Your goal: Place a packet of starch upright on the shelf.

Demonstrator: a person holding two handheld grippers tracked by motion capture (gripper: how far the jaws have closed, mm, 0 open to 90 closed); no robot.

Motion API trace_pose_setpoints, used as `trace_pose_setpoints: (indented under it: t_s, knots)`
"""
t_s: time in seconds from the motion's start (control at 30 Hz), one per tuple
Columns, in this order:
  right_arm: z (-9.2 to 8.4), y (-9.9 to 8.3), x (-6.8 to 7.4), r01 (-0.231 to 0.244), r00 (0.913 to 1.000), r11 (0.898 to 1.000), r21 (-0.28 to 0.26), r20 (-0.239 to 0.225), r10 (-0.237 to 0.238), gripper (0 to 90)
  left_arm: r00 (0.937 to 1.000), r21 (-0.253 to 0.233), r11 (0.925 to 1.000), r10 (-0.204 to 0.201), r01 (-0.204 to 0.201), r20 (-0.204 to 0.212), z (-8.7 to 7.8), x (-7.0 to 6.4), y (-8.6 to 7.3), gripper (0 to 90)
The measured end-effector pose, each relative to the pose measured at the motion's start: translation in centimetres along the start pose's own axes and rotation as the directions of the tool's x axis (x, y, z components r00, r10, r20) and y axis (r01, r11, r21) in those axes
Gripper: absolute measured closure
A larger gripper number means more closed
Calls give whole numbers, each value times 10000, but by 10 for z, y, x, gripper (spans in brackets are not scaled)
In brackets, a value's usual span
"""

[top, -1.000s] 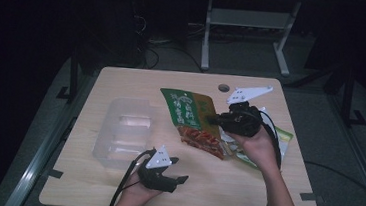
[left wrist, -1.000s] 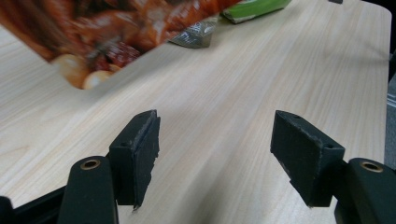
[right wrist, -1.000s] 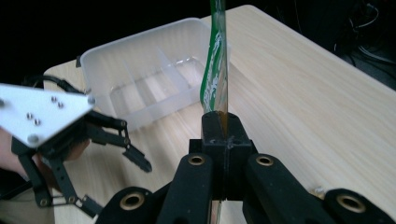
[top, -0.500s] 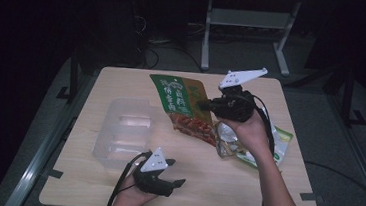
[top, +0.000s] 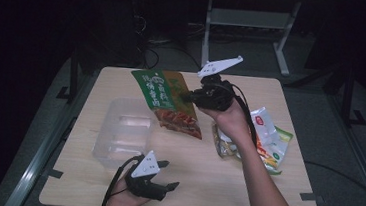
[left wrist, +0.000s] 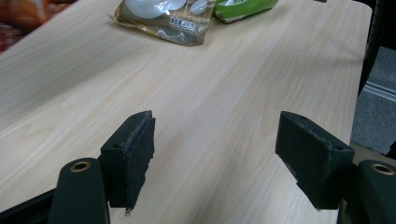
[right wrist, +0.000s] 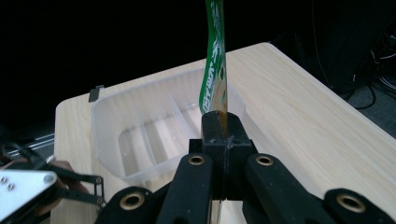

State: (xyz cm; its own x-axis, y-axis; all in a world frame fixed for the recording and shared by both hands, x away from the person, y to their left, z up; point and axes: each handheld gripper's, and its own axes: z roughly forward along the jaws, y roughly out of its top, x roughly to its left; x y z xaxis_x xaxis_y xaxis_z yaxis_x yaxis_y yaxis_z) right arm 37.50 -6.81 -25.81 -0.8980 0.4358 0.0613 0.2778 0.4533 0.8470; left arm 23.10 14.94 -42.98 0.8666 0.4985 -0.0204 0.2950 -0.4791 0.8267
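I count one clear plastic tray with dividers [top: 120,132] on my one light wooden table [top: 199,184], and one green-and-orange snack packet [top: 166,101] lifted off the wood. To the right lies a pile of about three more packets: a white-and-red one [top: 264,127], a brownish clear one [left wrist: 163,18] and a bright green one [left wrist: 243,5]. Two black two-jaw grippers, left [top: 167,177] and right [top: 189,97].

Dim, dark room, pale wooden table [top: 204,185], grey floor [top: 331,111], white metal stand [top: 248,23] behind, cables [top: 165,51] on floor
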Motion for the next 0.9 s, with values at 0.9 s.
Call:
trace_pose_setpoints:
  t_s: [0.9]
  knots:
    - [55, 52, 1, 394, 9981, 9986, -340, -457, -409, 900, 9995, 94, 9999, 57, -60, 301, 4, -3, -4, 275]
